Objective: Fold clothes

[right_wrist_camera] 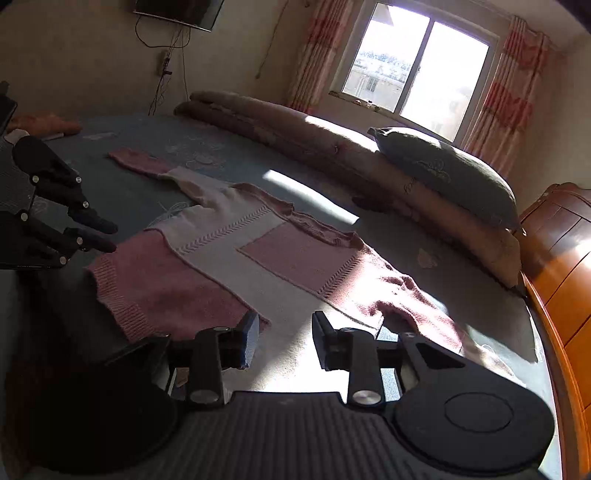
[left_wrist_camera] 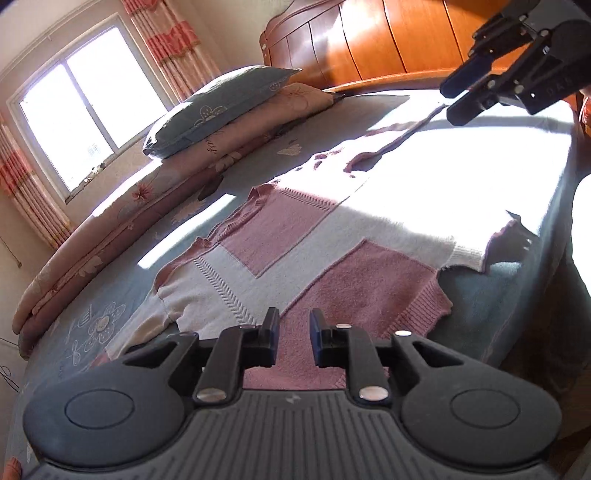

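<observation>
A pink and white knitted sweater (left_wrist_camera: 295, 240) lies spread flat on the blue-grey bed sheet (left_wrist_camera: 122, 295), partly in bright sunlight. My left gripper (left_wrist_camera: 293, 332) hovers above its pink hem corner, open, with nothing between the fingers. My right gripper (left_wrist_camera: 450, 100) hangs at the top right over the far sleeve end, its jaws apart and empty. In the right wrist view the sweater (right_wrist_camera: 221, 258) lies body in front with one sleeve stretched to the far left. There the right gripper (right_wrist_camera: 284, 332) stands open above the sunlit side, and the left gripper (right_wrist_camera: 111, 237) floats beside the hem.
A grey-blue pillow (left_wrist_camera: 221, 107) rests on a long rolled floral quilt (left_wrist_camera: 129, 221) along the far side of the bed. A wooden headboard (left_wrist_camera: 369, 44) closes one end. A window (right_wrist_camera: 413, 62) with curtains and a wall screen (right_wrist_camera: 181, 11) lie beyond. An orange cloth (right_wrist_camera: 44, 123) sits far left.
</observation>
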Motion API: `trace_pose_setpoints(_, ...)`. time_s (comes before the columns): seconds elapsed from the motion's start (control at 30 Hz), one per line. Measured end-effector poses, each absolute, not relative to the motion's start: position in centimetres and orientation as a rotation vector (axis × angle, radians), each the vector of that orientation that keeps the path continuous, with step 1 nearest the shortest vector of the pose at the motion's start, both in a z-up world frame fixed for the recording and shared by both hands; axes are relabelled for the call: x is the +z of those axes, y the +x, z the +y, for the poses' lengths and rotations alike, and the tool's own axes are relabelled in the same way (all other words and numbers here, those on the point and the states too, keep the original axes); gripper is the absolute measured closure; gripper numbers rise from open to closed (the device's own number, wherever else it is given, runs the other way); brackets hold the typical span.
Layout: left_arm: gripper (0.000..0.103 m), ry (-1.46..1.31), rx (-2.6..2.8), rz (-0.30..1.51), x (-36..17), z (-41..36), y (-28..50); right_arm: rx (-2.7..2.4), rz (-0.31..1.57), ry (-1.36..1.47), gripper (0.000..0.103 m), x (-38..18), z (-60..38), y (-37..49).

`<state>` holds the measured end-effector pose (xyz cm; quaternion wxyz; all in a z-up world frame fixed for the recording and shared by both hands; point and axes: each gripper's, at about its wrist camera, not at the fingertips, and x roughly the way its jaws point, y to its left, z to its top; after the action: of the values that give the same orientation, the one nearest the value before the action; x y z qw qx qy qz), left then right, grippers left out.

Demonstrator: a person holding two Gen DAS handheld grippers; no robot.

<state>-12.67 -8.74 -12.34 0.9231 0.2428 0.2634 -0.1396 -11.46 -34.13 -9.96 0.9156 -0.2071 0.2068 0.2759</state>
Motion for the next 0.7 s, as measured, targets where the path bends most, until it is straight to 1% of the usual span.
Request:
trace_pose_setpoints(0.03,0.077,0.42,-0.278,0.553,-11.7,-8.1,-12.2,0.578,0.41,-0.407,0.058,-9.6,-33.8,-11.7)
trace_pose_setpoints(0.07,0.075,0.342,-0.263,0.568,-11.3,-7.5,-11.7,0.589,0.395,-0.386,0.052,-9.4,-33.5,-11.9)
trace_pose_setpoints(0.13,0.067,0.193,-0.231,0.596,-10.6,-6.2,-10.8,0.613,0.386,-0.351,0.046,-9.9,-32.7,-11.8)
trace_pose_setpoints(0.2,0.053,0.099,-0.185,0.62,-10.3,-5.0,-10.0,0.635,0.399,-0.297,0.04,-11.2,-31.8,-11.1)
trace_pose_setpoints(0.27,0.048,0.019,-0.117,0.648,-10.3,-3.5,-9.1,0.64,0.437,-0.241,0.039,-12.9,-31.0,-10.0)
trace_pose_setpoints(0.3,0.044,-0.022,-0.084,0.664,-10.3,-2.7,-8.7,0.639,0.45,-0.229,0.039,-13.8,-30.4,-9.6)
trace_pose_setpoints(0.33,0.041,-0.068,-0.055,0.685,-10.6,-1.8,-8.3,0.649,0.452,-0.238,0.039,-14.7,-29.8,-9.5)
trace_pose_setpoints(0.4,0.033,-0.173,-0.01,0.72,-11.5,0.3,-7.6,0.693,0.454,-0.283,0.039,-16.1,-28.1,-10.1)
trace_pose_setpoints(0.53,0.033,-0.39,0.052,0.761,-14.8,4.8,-6.9,0.788,0.416,-0.457,0.039,-18.3,-23.9,-12.0)
trace_pose_setpoints(0.6,0.033,-0.509,0.075,0.81,-16.9,7.0,-6.7,0.814,0.381,-0.553,0.039,-19.0,-21.4,-13.1)
trace_pose_setpoints(0.7,0.033,-0.606,0.074,0.843,-18.7,9.2,-7.1,0.844,0.326,-0.678,0.039,-19.9,-17.8,-14.5)
